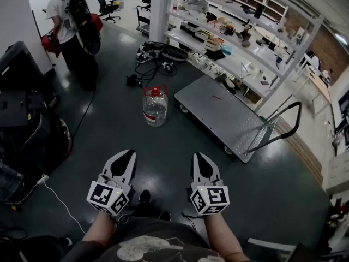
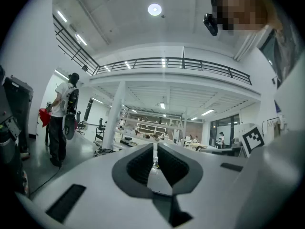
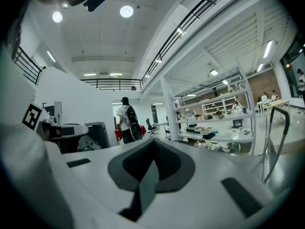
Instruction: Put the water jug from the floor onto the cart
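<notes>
Left hand-held gripper (image 1: 130, 153): held level, well short of the cart (image 1: 218, 111) on its near-left side; jaws drawn together but for a thin slit, nothing between them. Marker cube at its rear.

Right hand-held gripper (image 1: 196, 156): beside the left one, nearer the cart's front edge; jaws fully together, empty. Marker cube at its rear.

Floor (image 1: 163, 146): dark, glossy, on all sides of the cart.

Shelving rack (image 1: 240, 37): white, long, just behind the cart's far side; shelves loaded with small mixed goods too small to tell apart.

Cart: grey flat platform on wheels, deck bare except for one small red mark; black push handle (image 1: 283, 125) upright at its right end.

Black equipment (image 1: 22, 108): bulky, well left of the cart.

Person (image 1: 68, 26): standing, white top, dark backpack, far off to the cart's left rear.

Water jug (image 1: 155, 107): clear, red cap and handle, upright on the floor near the cart's left end, not touching it.

Cables (image 1: 150, 64): black tangle on the floor beyond the cart's far-left corner.
</notes>
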